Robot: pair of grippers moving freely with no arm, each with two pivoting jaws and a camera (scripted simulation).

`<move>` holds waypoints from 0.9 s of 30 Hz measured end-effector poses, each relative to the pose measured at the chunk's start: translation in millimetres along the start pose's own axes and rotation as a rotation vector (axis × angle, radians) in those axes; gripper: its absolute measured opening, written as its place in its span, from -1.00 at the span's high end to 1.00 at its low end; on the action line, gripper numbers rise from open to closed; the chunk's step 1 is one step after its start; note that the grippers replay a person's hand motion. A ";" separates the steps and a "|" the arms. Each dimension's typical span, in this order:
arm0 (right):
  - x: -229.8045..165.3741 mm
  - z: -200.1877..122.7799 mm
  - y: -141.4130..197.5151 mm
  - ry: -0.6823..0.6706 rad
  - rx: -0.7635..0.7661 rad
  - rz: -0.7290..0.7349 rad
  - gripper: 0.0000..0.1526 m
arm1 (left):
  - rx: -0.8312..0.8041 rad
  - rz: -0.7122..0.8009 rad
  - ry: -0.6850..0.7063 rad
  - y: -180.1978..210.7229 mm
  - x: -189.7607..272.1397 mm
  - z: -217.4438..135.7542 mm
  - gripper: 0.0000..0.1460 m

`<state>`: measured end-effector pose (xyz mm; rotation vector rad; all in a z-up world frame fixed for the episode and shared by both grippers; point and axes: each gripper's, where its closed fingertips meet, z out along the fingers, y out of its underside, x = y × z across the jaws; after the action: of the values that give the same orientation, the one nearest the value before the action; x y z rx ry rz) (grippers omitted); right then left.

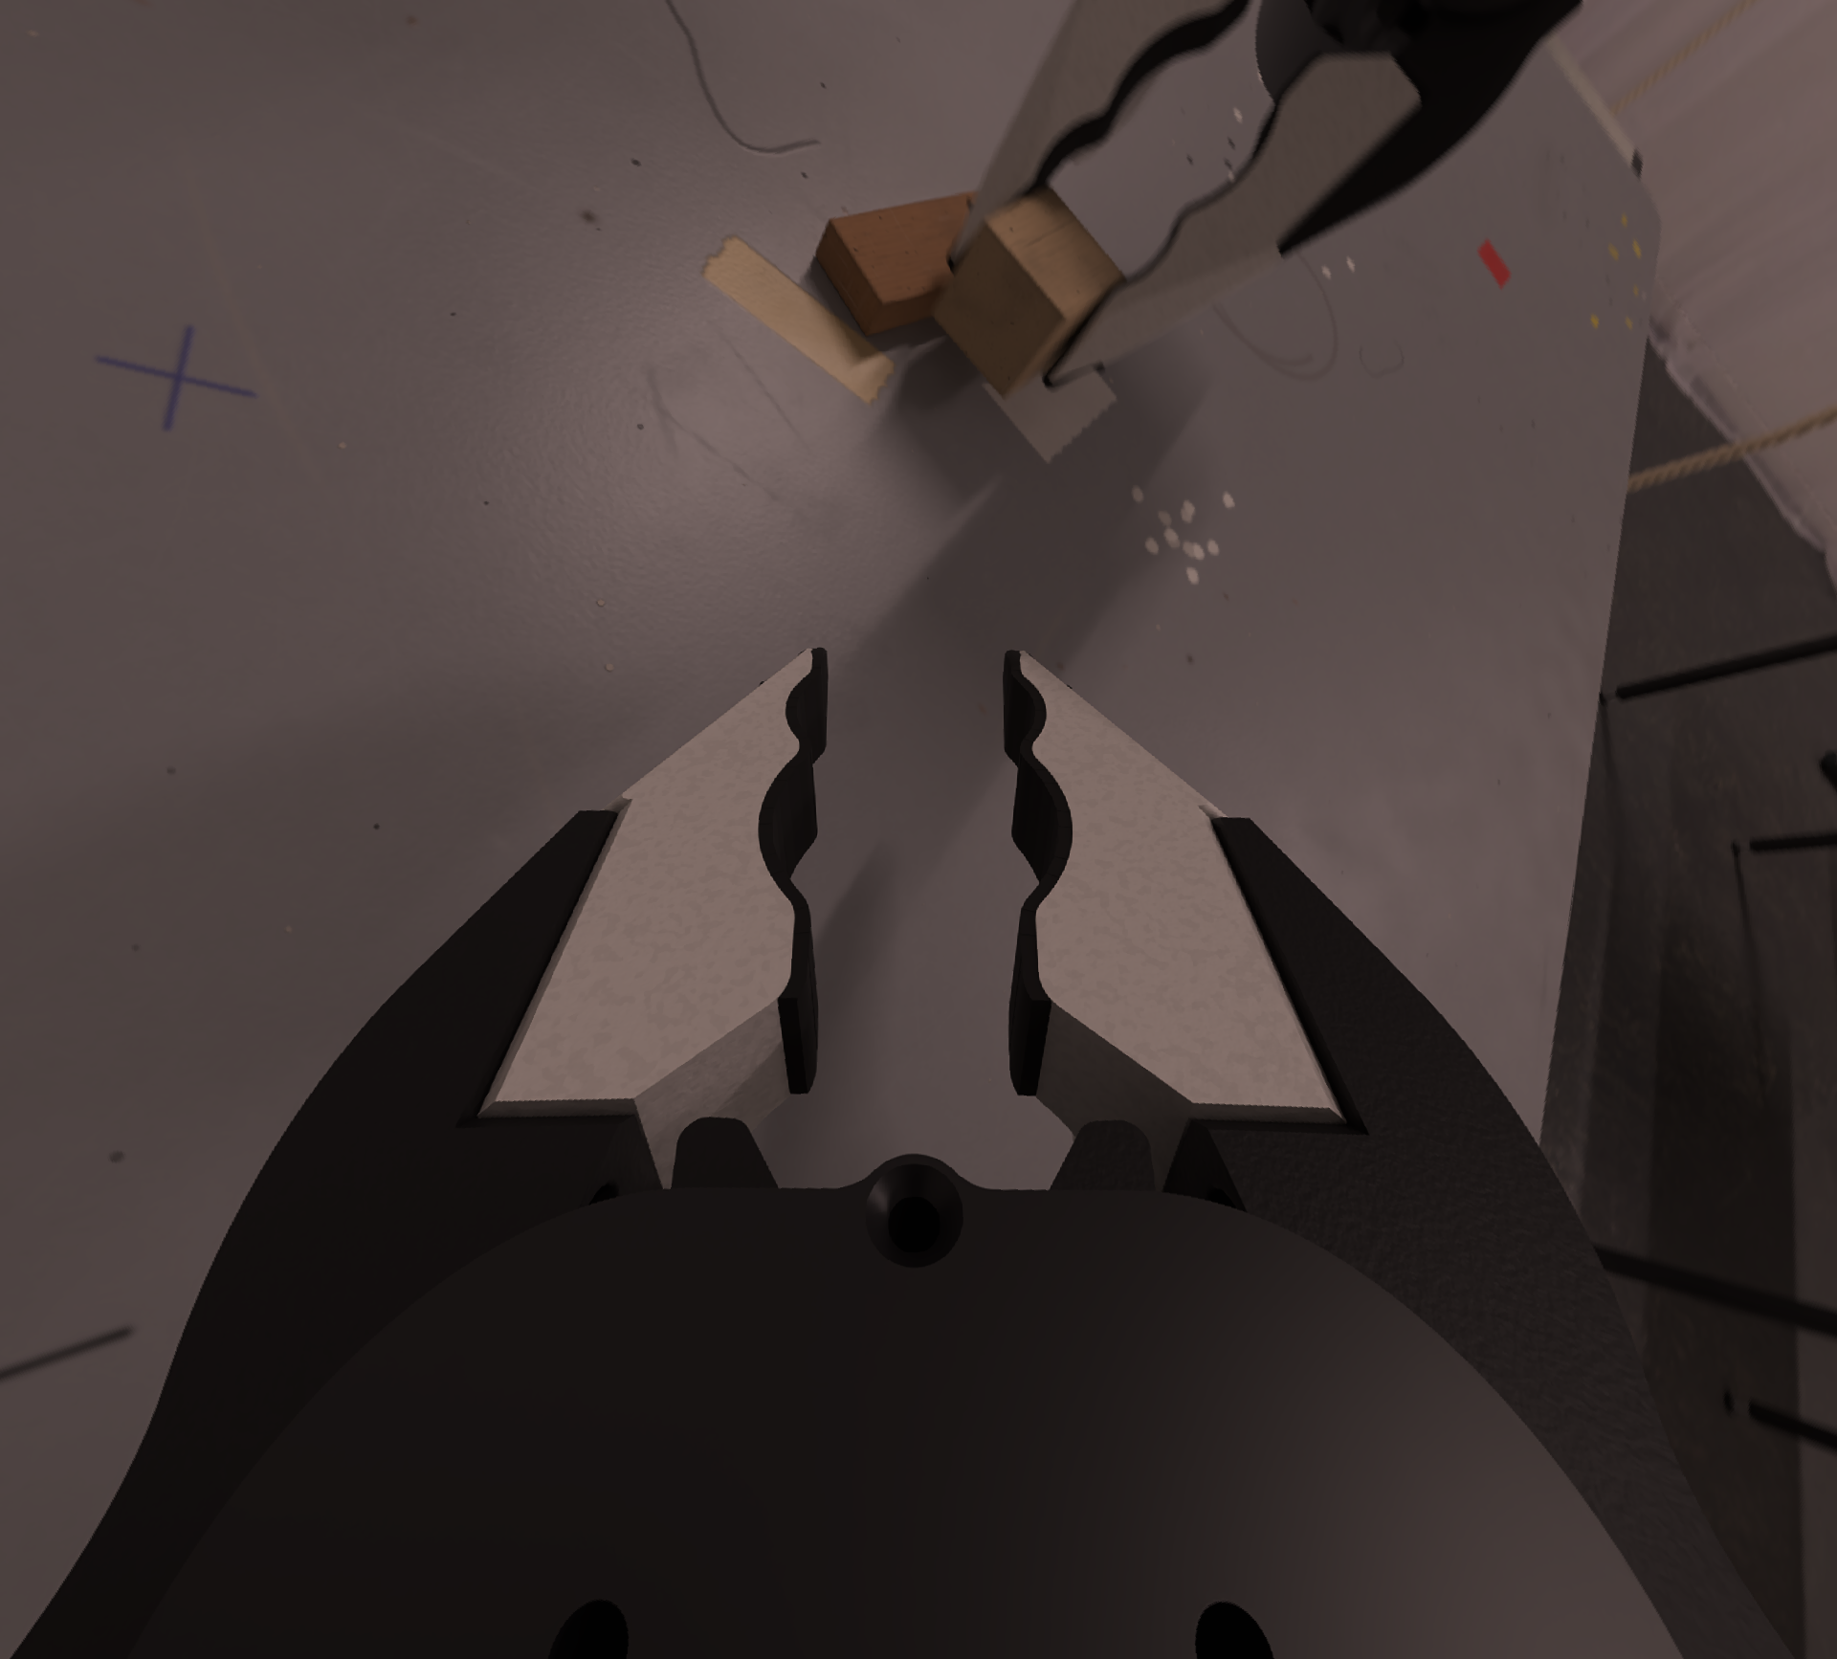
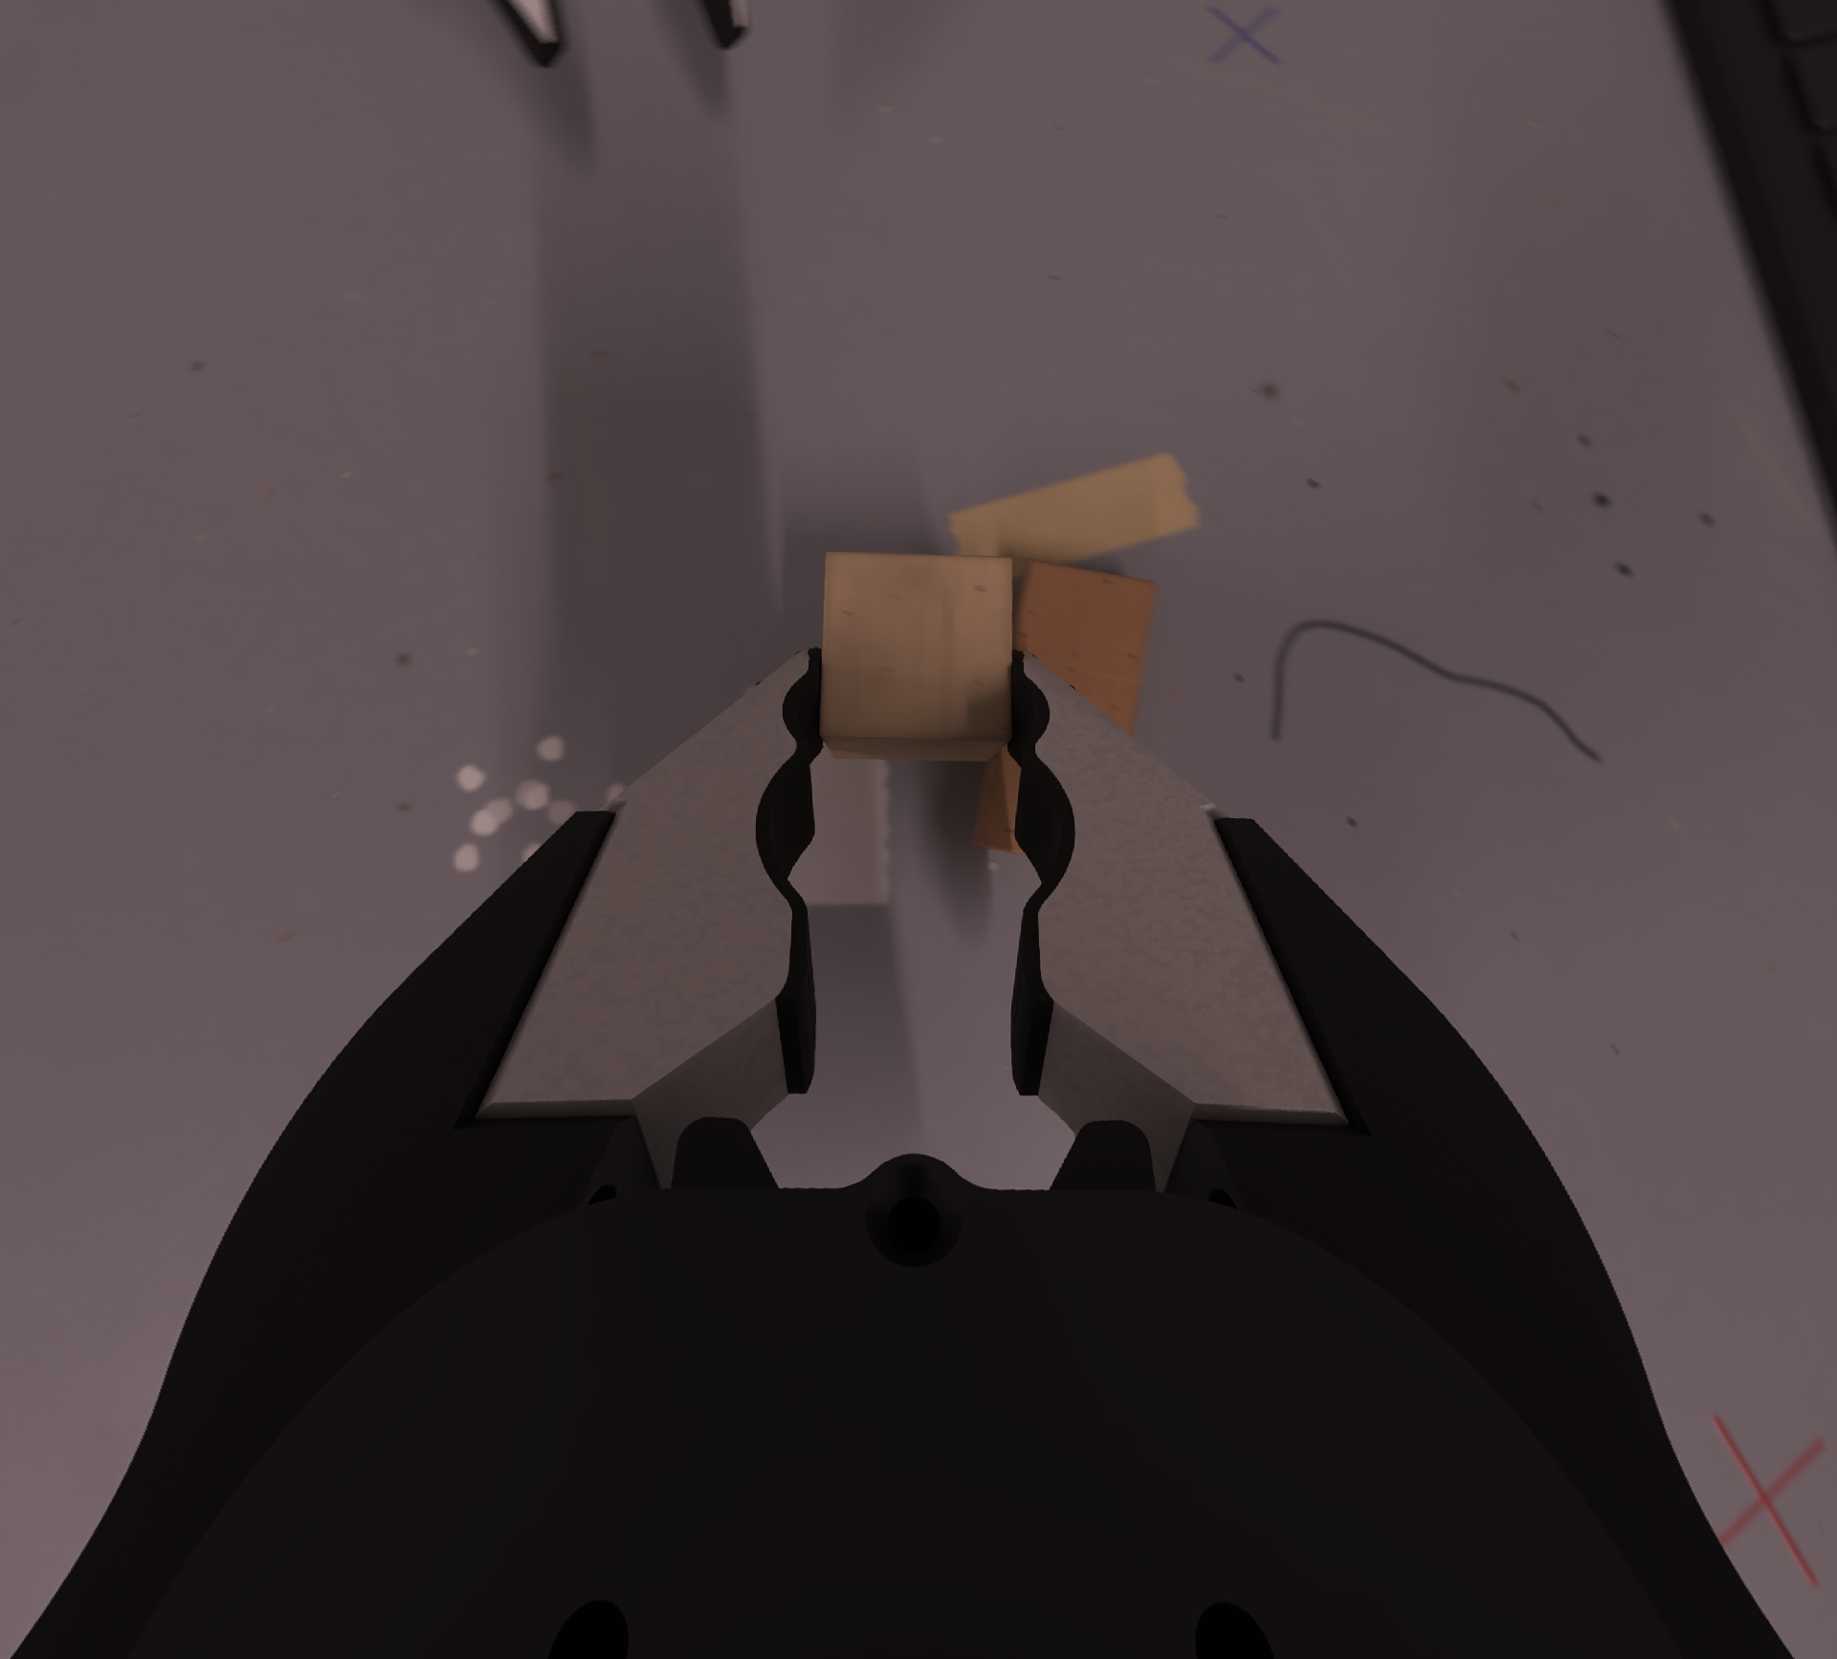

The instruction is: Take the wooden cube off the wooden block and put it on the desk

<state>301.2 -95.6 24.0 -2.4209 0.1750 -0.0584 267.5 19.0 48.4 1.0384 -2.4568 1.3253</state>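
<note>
My right gripper (image 2: 915,677) is shut on the pale wooden cube (image 2: 915,657), pinching it at the fingertips. The darker wooden block (image 2: 1088,637) lies on the grey desk (image 2: 398,418) just right of the cube, partly hidden behind it. In the left wrist view the right gripper (image 1: 1014,314) comes in from the upper right and holds the cube (image 1: 1014,289) beside the block (image 1: 890,259), not on top of it. I cannot tell whether the cube touches the desk. My left gripper (image 1: 915,667) is open and empty, well short of both; its fingertips (image 2: 542,41) show at the top left.
A strip of pale tape (image 1: 795,319) lies on the desk next to the block. A thin dark curved line (image 1: 716,80) lies beyond it. The desk's edge (image 1: 1610,518) runs down the right, with dark floor past it. A dark keyboard (image 2: 1769,120) sits at the right.
</note>
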 end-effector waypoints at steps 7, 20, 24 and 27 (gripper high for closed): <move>-36.1 19.8 -17.2 -0.063 -0.027 -0.104 0.52 | 0.165 -0.092 -0.071 -1.9 3.4 5.7 0.51; -47.0 36.5 -23.1 -0.038 -0.043 -0.132 0.16 | 0.217 0.251 -0.074 -9.4 7.1 -13.4 0.14; -48.1 35.6 -23.8 -0.043 -0.044 -0.122 0.17 | 0.064 0.294 -0.024 6.2 -8.3 -14.9 0.44; -47.1 37.7 -25.2 -0.033 -0.042 -0.114 0.21 | 0.038 0.280 0.045 13.2 -6.2 -6.0 0.52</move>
<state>260.7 -45.6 12.3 -2.4705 0.0229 -0.0676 262.5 31.5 40.3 0.6797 -2.6254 1.4605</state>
